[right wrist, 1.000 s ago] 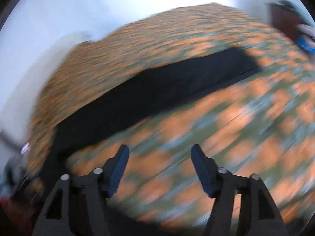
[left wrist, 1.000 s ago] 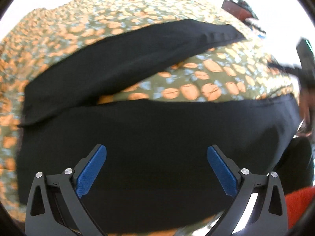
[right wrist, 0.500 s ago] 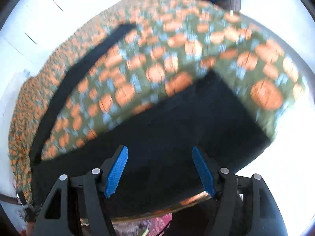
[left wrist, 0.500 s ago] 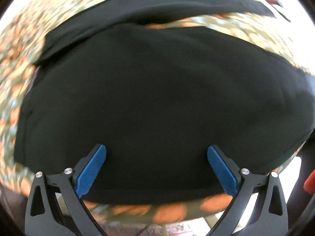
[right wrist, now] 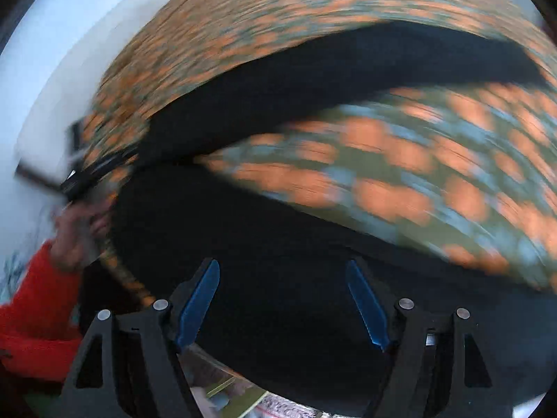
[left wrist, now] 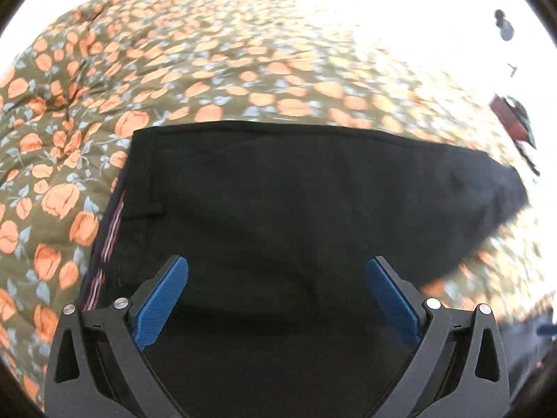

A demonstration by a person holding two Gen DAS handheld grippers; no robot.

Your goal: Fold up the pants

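On the flowered bedspread [left wrist: 104, 111] lie black pants [left wrist: 296, 209], waistband left with striped lining showing. Left claw [left wrist: 276, 296] and right claw [right wrist: 282, 304] gape wide above them, holding nothing.

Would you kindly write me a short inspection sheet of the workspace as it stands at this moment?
Surface: floral bedspread, orange blooms on olive, wrinkled at left.
Job's things: black pants lie spread on it; striped waistband lining shows at left; right wrist view shows the two legs apart.
Clutter: nothing seen on the bedspread.
Grippers: left gripper open above the pants, holding nothing; right gripper open, holding nothing.
Cables: nothing seen.
Surroundings: bright, washed-out background; person's hand with red sleeve; right view blurred.
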